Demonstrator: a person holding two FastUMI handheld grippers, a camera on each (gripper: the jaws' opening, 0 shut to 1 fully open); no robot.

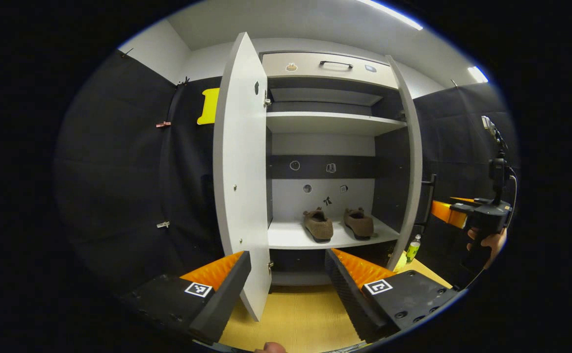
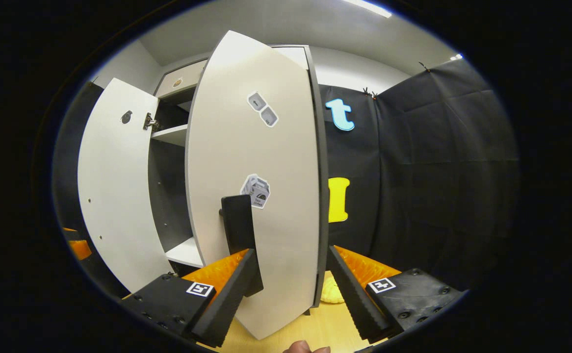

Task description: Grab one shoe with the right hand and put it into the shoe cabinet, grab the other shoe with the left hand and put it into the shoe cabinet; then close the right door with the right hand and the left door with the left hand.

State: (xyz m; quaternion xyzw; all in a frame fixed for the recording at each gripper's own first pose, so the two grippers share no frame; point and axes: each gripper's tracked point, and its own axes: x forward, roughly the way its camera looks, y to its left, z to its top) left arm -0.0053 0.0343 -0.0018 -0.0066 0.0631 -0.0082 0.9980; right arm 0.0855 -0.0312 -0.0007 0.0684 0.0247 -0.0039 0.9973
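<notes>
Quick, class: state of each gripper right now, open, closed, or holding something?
Left gripper: open, holding nothing, its fingers either side of the left door's edge.
Right gripper: open, holding nothing, astride the right door's edge.

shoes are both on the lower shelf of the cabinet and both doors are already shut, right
Not quite. The two shoes do sit side by side on the lower shelf, but the doors are open, not shut. The left gripper view shows the left door and right door swung wide, with the cabinet's inside exposed.
</notes>
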